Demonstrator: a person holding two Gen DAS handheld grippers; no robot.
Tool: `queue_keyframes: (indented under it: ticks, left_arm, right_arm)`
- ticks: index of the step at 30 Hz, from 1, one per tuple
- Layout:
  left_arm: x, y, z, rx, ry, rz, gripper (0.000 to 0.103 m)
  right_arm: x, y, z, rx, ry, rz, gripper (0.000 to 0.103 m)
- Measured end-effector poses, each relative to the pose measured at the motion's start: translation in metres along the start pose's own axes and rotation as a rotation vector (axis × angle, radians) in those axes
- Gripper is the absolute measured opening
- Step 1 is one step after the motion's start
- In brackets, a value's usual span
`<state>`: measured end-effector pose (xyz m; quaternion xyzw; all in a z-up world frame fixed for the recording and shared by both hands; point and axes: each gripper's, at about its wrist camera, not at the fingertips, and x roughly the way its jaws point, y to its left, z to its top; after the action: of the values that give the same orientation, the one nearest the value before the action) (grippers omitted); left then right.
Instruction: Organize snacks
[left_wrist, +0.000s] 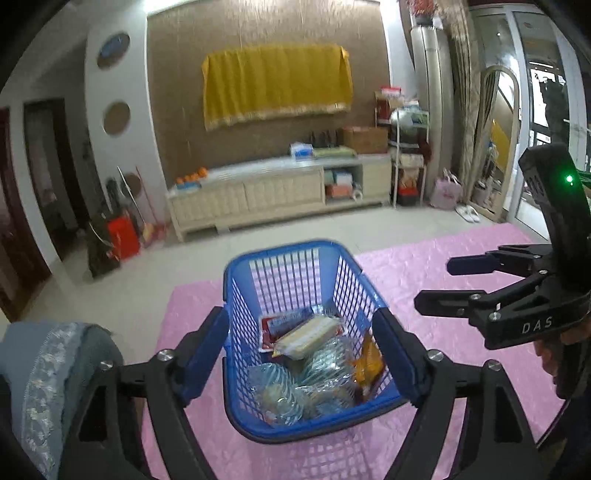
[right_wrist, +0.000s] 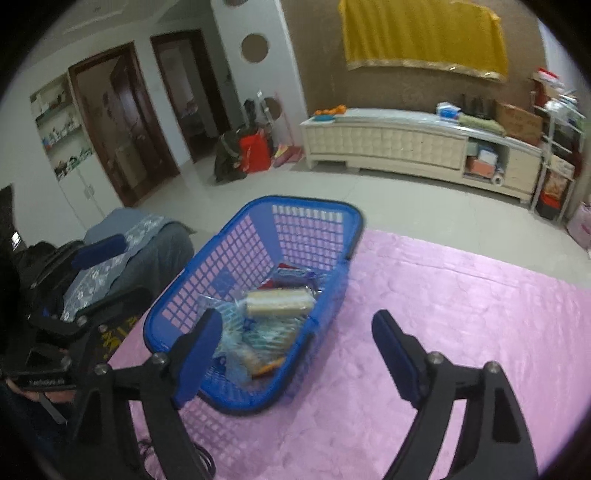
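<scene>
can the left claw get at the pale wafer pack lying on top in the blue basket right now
Probably yes. The left claw is open and hangs above the open-topped blue basket, and the pale wafer pack lies on top of the other snacks with nothing covering it. The right claw sits off to the side.

Blue lattice basket (left_wrist: 295, 258) on a pink textured cloth (right_wrist: 443, 314); yellow fringed drape (left_wrist: 275, 83); grey floral-trimmed fabric (left_wrist: 44, 369).

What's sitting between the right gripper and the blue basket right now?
Nothing but bare pink mat. In the right wrist view, the open right gripper hangs empty beside the blue basket, with no snack between them.
</scene>
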<state>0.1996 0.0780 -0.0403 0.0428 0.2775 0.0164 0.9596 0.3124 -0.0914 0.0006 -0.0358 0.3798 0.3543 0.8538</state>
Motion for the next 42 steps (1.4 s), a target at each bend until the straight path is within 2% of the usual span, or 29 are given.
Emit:
queue_keyframes:
  ticks: [4, 6, 10, 14, 16, 19, 21, 28, 35, 42]
  left_arm:
    - [-0.027, -0.022, -0.004, -0.002, -0.039, -0.018, 0.081]
    - [-0.041, -0.037, -0.005, 0.005, -0.065, 0.005, 0.081]
    - [-0.070, -0.055, -0.011, -0.026, -0.132, 0.017, 0.081]
    - [-0.095, -0.071, -0.015, -0.051, -0.156, 0.002, 0.081]
    - [-0.109, -0.076, -0.017, -0.074, -0.169, -0.004, 0.085]
    - [-0.127, -0.082, -0.018, -0.093, -0.197, -0.009, 0.101]
    - [-0.134, -0.085, -0.019, -0.089, -0.210, -0.025, 0.103]
    - [-0.154, -0.096, -0.019, -0.060, -0.239, -0.009, 0.103]
    - [-0.167, -0.098, -0.019, -0.061, -0.255, -0.026, 0.103]
    - [-0.178, -0.102, -0.025, -0.065, -0.265, -0.008, 0.103]
  right_arm:
    - [-0.034, 0.003, -0.016, -0.005, -0.045, -0.062, 0.087]
    - [-0.058, 0.003, -0.028, 0.018, -0.081, -0.083, 0.088]
    - [-0.096, 0.001, -0.043, 0.060, -0.143, -0.114, 0.103]
    - [-0.135, 0.003, -0.058, 0.068, -0.197, -0.174, 0.103]
    - [-0.152, 0.006, -0.064, 0.071, -0.226, -0.191, 0.103]
    - [-0.173, 0.012, -0.074, 0.070, -0.253, -0.221, 0.103]
    - [-0.186, 0.016, -0.079, 0.062, -0.263, -0.242, 0.103]
    - [-0.210, 0.031, -0.089, 0.050, -0.310, -0.311, 0.103]
    - [-0.223, 0.038, -0.096, 0.042, -0.331, -0.292, 0.103]
    - [-0.232, 0.045, -0.105, 0.031, -0.337, -0.270, 0.103]
